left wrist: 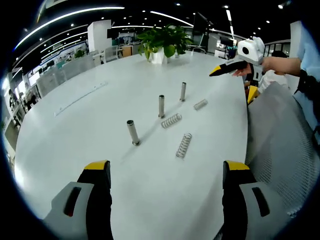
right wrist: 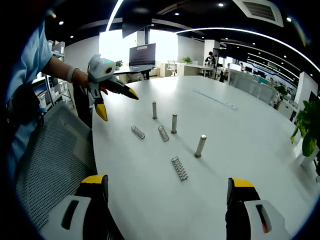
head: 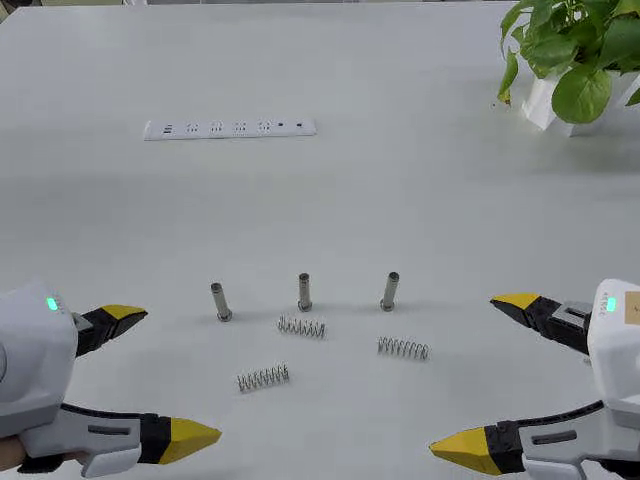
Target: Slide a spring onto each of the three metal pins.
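You are holding the left gripper [head: 183, 375] and right gripper [head: 460, 375] wide open, empty, flanking three upright grey metal pins [head: 304, 291].

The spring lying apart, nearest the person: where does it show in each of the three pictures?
Head view: the spring lies low, left of centre, nearest the bottom edge.
Left gripper view: the spring is near centre, the closest of the three.
Right gripper view: the spring is left of centre, leftmost of the three.
Shared landmark: the middle pin, upright.
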Motion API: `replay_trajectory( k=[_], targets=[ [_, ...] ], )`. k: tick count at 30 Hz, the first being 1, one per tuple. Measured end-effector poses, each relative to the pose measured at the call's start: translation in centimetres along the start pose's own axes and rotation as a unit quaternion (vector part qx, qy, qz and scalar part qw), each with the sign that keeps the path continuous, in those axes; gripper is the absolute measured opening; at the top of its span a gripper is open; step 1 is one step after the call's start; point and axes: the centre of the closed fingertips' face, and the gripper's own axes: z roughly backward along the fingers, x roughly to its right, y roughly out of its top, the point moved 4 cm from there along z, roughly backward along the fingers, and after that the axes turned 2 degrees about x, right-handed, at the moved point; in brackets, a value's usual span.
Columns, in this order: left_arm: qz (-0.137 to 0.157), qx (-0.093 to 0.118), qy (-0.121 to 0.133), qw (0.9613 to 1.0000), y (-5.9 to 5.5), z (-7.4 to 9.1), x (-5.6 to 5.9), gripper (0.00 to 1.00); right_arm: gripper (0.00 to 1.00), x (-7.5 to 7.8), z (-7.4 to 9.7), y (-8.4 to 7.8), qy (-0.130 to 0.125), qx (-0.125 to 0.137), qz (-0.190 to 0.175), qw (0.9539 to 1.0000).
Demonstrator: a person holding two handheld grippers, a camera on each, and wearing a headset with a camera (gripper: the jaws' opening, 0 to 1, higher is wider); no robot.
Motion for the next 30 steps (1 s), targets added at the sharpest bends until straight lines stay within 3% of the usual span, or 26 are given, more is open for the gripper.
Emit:
replay_trajectory(
  k=[5,7,10,14,18,21,28,30],
  targets=[
    [-0.014,-0.001,-0.014,0.9998,-0.2,-0.4,0.7,0.86,0.99,0.3,0.3,-0.4,-0.001,-0.006,-0.002,1.0],
    [-0.015,-0.001,-0.018,0.9997,-0.3,-0.6,0.9,0.8,0.99,0.4,0.4,-0.5,-0.003,-0.008,-0.002,1.0],
    [-0.028,0.016,-0.013,0.9994,0.0,-1.1,1.0,0.72,0.99,0.5,0.6,-0.5,-0.006,-0.009,-0.005,0.9999],
    [-0.025,0.019,-0.013,0.9994,-0.1,-1.8,1.0,0.59,0.99,0.5,0.8,-0.7,-0.01,-0.01,-0.008,0.9999],
    [-0.026,0.018,-0.017,0.9993,-0.1,-2.5,1.3,0.53,0.99,0.6,1.1,-1.0,-0.012,-0.015,-0.01,0.9998],
    [-0.03,0.007,-0.02,0.9993,-0.1,-3.1,1.4,0.44,0.99,0.9,1.4,-1.3,-0.017,-0.016,-0.014,0.9996],
    [-0.047,-0.015,-0.035,0.9982,0.1,-4.3,1.5,0.33,0.99,0.9,1.7,-1.7,-0.021,-0.016,-0.021,0.9994],
    [-0.058,-0.033,-0.032,0.9972,-0.2,-4.6,1.2,0.3,0.99,0.8,1.7,-1.8,-0.021,-0.016,-0.023,0.9994]
  ],
)
